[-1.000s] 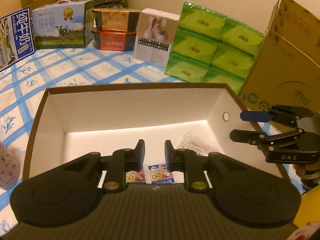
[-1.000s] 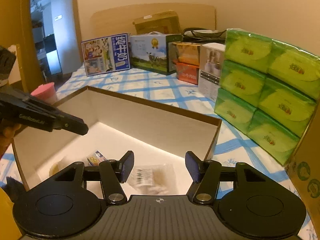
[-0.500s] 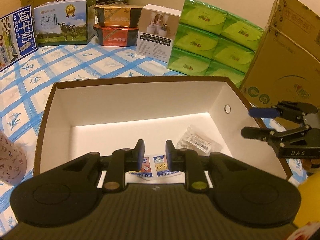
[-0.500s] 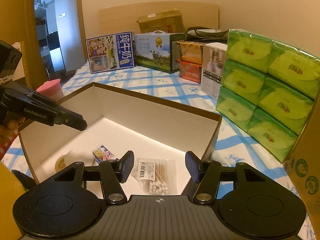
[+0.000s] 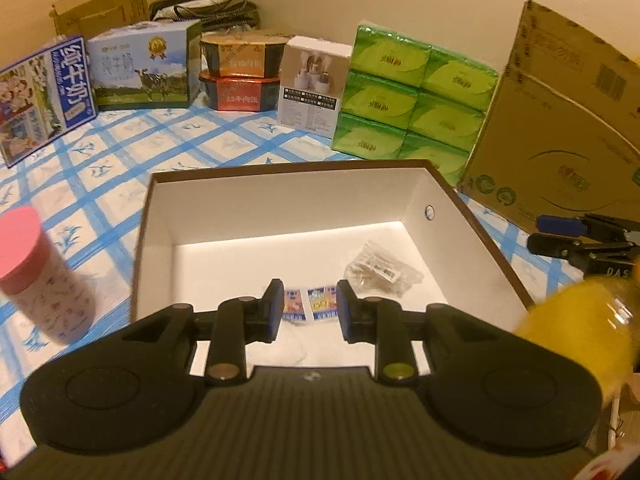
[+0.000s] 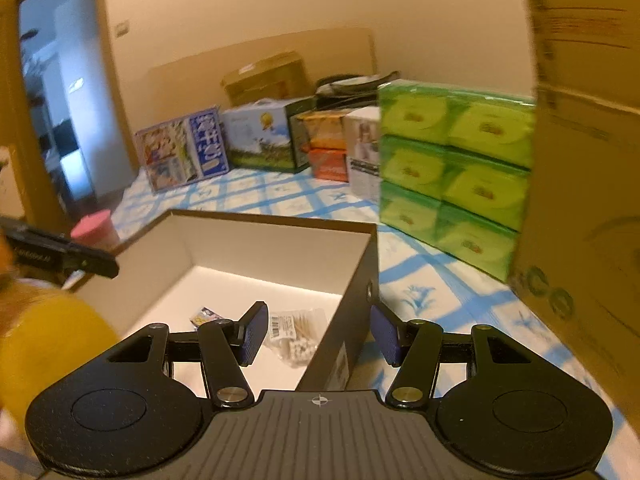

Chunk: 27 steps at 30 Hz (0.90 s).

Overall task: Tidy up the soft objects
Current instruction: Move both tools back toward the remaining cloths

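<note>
An open brown box with a white inside (image 5: 432, 194) (image 6: 360, 280) sits on the blue-checked cloth. Inside lie a clear bag of cotton swabs (image 5: 382, 270) (image 6: 294, 334) and a small printed tissue pack (image 5: 310, 304) (image 6: 204, 316). My left gripper (image 5: 308, 310) is open and empty above the box's near edge. My right gripper (image 6: 318, 334) is open and empty, straddling the box's right wall; it also shows at the right of the left wrist view (image 5: 556, 234). A blurred yellow soft object (image 5: 576, 332) (image 6: 44, 352) shows near the box.
A pink-lidded cup (image 5: 36, 276) stands left of the box. Green tissue packs (image 5: 408, 96), a white carton (image 5: 312, 84), stacked tins (image 5: 240, 72) and milk cartons (image 5: 140, 68) line the back. A large cardboard box (image 5: 560, 128) stands at the right.
Both grippers have pulled back and up from the box. The left jaws have opened wider. The right gripper has shifted right over the box's wall. The cup and yellow object came into view.
</note>
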Motion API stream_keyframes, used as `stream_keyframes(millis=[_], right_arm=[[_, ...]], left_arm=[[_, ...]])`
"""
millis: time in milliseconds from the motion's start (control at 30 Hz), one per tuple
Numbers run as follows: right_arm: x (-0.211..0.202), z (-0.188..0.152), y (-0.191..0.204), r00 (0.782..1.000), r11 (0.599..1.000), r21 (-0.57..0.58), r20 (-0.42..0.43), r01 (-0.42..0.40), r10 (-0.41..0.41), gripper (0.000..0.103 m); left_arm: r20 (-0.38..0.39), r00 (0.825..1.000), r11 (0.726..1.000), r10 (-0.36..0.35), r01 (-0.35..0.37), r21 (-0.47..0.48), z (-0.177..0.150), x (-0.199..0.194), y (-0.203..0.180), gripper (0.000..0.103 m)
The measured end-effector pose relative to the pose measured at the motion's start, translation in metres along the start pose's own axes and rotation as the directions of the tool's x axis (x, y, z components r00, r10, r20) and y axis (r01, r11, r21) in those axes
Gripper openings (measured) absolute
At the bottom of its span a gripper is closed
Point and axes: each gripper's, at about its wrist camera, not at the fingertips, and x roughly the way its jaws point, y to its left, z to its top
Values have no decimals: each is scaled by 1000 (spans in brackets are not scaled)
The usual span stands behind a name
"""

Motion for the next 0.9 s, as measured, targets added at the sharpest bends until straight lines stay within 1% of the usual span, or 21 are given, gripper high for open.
stream_keyframes(millis=[167, 233, 400, 533, 667, 900], right_arm=[[-50, -13, 16, 998, 997, 73, 48, 25, -29, 57], [-68, -18, 24, 997, 994, 99, 66, 34, -41, 57], [-111, -32, 57, 991, 987, 155, 120, 40, -59, 57], [-141, -46, 89, 986, 980, 199, 152, 31, -62, 57], [-162, -59, 120, 986, 971, 239, 159, 19, -58, 57], [-185, -84, 171, 989, 968, 250, 141, 14, -51, 57]], left_arm=[[22, 1000, 1000, 7, -7, -6, -17, -43, -5, 30], [32, 999, 1000, 12, -11, -15, -25, -62, -6, 30], [47, 999, 999, 15, -13, -49, -47, -102, -9, 30], [66, 997, 997, 39, -35, -62, -67, -135, -12, 30], [79, 996, 996, 41, -35, -81, -91, -167, -14, 30], [89, 994, 993, 59, -50, -103, -132, -211, -12, 30]])
